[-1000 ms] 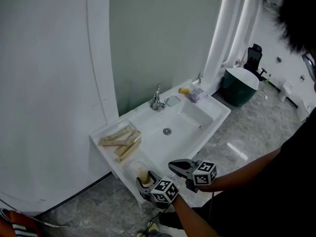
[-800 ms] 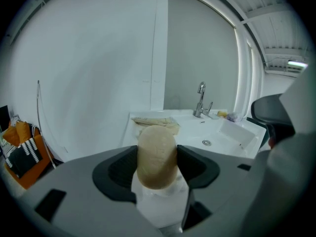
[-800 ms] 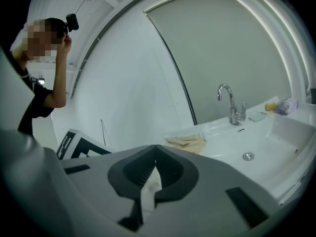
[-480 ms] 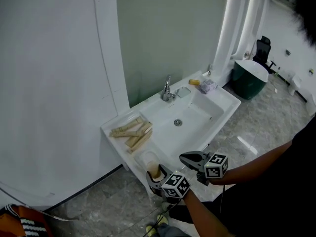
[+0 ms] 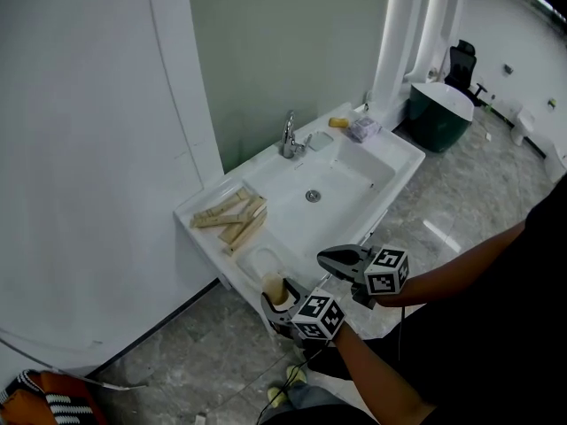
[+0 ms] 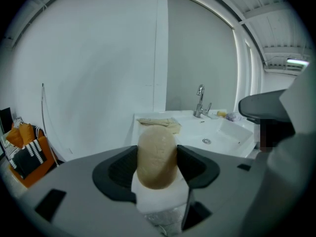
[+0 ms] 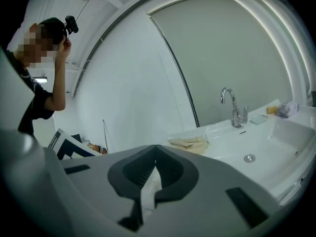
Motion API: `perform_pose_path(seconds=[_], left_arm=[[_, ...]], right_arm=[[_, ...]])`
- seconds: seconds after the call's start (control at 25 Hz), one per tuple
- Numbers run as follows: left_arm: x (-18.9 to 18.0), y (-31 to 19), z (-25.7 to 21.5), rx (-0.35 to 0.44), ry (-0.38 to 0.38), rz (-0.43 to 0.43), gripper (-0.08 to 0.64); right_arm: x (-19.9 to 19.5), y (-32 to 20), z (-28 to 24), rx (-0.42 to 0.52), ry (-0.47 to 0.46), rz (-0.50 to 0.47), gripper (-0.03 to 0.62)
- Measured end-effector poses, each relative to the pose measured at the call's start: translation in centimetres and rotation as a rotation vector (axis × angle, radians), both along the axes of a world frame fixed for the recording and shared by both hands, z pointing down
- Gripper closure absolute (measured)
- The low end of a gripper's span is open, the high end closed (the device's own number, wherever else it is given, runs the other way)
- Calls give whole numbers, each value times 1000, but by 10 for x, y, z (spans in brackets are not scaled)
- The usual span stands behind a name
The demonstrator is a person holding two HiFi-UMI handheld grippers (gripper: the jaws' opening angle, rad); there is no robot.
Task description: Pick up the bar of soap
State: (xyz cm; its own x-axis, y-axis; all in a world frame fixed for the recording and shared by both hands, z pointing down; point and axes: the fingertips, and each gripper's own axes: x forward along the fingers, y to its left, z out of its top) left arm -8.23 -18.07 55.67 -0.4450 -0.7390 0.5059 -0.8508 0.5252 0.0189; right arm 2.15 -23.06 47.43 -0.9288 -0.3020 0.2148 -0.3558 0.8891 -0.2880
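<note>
A tan oval bar of soap (image 6: 156,152) stands upright between the jaws of my left gripper (image 6: 157,158), which is shut on it. In the head view the soap (image 5: 275,289) and left gripper (image 5: 285,305) hang just off the near left corner of the white sink (image 5: 390,177), beside a white soap dish (image 5: 259,259) with nothing in it. My right gripper (image 5: 335,258) is to the right, over the sink's front edge. In its own view the right gripper (image 7: 155,157) has its jaws closed tip to tip with nothing held.
A chrome faucet (image 5: 289,136) stands at the sink's back. Tan wooden pieces (image 5: 229,221) lie on the left ledge. A yellow item (image 5: 337,122) and a pale bundle (image 5: 361,129) sit at the far corner. A dark green tub (image 5: 438,113) stands beyond on the tiled floor.
The head view has swung a little. My left gripper has kept the soap and drawn slightly away from the soap dish toward me. The right gripper stays shut beside it.
</note>
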Motion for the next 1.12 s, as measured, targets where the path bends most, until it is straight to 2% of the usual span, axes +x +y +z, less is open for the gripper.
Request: perform_pose_path(seconds=[0.48, 1.12], left_arm=[[5, 28, -24, 42, 1, -52, 291], [21, 32, -42, 64, -29, -47, 291]], right_arm=[[-12, 32, -27, 54, -31, -57, 588], [-6, 23, -28, 26, -26, -17, 588]])
